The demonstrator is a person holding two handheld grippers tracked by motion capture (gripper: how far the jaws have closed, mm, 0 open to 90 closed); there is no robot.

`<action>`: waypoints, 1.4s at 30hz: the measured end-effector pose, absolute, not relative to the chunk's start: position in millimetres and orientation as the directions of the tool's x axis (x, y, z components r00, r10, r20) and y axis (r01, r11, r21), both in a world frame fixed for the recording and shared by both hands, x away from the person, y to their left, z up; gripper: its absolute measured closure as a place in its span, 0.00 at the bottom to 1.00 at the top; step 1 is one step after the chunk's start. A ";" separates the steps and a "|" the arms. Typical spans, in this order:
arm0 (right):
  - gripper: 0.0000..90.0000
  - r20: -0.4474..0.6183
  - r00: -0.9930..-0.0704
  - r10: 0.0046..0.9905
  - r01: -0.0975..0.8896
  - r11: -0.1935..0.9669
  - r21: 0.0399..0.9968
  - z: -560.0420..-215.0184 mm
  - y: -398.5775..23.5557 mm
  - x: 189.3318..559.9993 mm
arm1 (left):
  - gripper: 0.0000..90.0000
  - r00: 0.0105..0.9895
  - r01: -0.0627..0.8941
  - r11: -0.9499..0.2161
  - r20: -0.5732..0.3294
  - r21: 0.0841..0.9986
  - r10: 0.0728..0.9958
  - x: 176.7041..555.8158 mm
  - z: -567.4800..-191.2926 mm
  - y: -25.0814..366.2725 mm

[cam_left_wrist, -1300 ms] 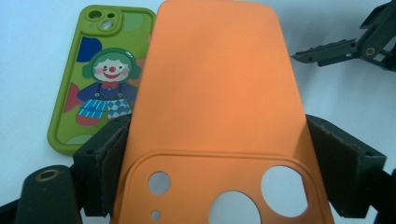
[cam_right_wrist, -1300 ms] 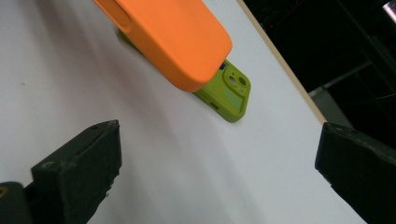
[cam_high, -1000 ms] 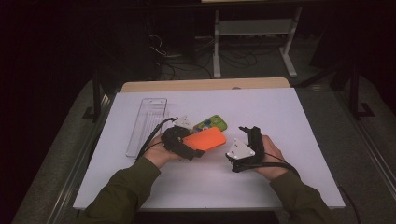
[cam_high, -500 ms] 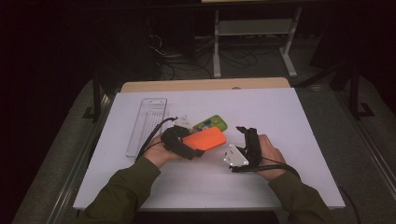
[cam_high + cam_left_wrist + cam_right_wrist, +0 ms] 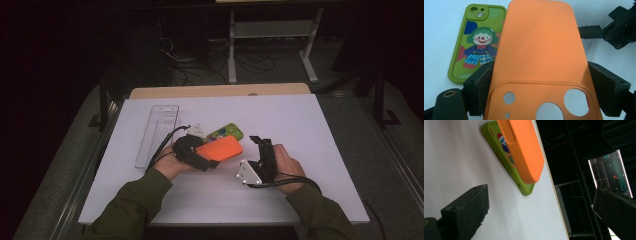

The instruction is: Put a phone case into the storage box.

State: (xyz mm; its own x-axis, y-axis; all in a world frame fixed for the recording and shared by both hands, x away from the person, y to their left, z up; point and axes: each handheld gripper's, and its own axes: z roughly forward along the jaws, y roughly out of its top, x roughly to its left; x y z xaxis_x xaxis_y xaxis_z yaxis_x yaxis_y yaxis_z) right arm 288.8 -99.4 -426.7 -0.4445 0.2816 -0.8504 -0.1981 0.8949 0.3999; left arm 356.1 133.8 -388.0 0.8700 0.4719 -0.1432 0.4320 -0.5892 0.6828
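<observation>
Left gripper (image 5: 541,100) clamps orange case (image 5: 539,57); right gripper (image 5: 544,205) apart; green case (image 5: 474,42) beneath.

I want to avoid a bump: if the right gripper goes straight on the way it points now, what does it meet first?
Probably the orange case held in the left gripper, with the green case just beneath it; depth is hard to judge.

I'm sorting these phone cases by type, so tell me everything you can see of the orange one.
The orange phone case is plain, matte and looks like soft silicone, with rounded corners and a raised camera panel with round cutouts. The left gripper clamps it by its long sides near the camera end, holding it just above the white table. Its far end overlaps the green clown case lying flat beneath; contact between them cannot be told.
</observation>
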 end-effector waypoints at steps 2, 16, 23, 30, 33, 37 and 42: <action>0.00 -0.855 -0.442 0.271 -0.208 0.896 0.391 -426.8 -97.8 287.9 | 0.17 0.868 0.435 -0.581 -0.150 0.688 0.473 355.2 -388.0 132.2; 0.00 -0.879 -0.414 0.238 -0.261 0.894 0.365 -428.1 -84.8 280.3 | 0.17 0.886 0.404 -0.617 -0.122 0.675 0.446 352.0 -386.8 124.4; 0.00 -0.882 -0.411 0.230 -0.275 0.891 0.361 -430.0 -76.4 276.2 | 0.17 0.884 0.407 -0.611 -0.125 0.679 0.450 350.0 -387.5 120.7; 0.01 -0.896 -0.388 0.217 -0.293 0.892 0.344 -431.1 -69.5 272.7 | 0.17 0.877 0.416 -0.595 -0.132 0.688 0.461 347.8 -388.2 117.1; 0.05 -0.908 -0.371 0.193 -0.316 0.893 0.319 -431.2 -67.1 271.5 | 0.17 0.879 0.412 -0.599 -0.128 0.687 0.459 347.9 -388.3 116.6; 0.10 -0.916 -0.362 0.174 -0.321 0.899 0.299 -432.1 -64.8 270.5 | 0.17 0.881 0.410 -0.599 -0.130 0.687 0.455 347.2 -388.2 116.1; 0.17 -0.923 -0.347 0.166 -0.318 0.905 0.282 -434.8 -64.4 270.8 | 0.17 0.890 0.395 -0.620 -0.117 0.678 0.440 348.5 -387.2 118.0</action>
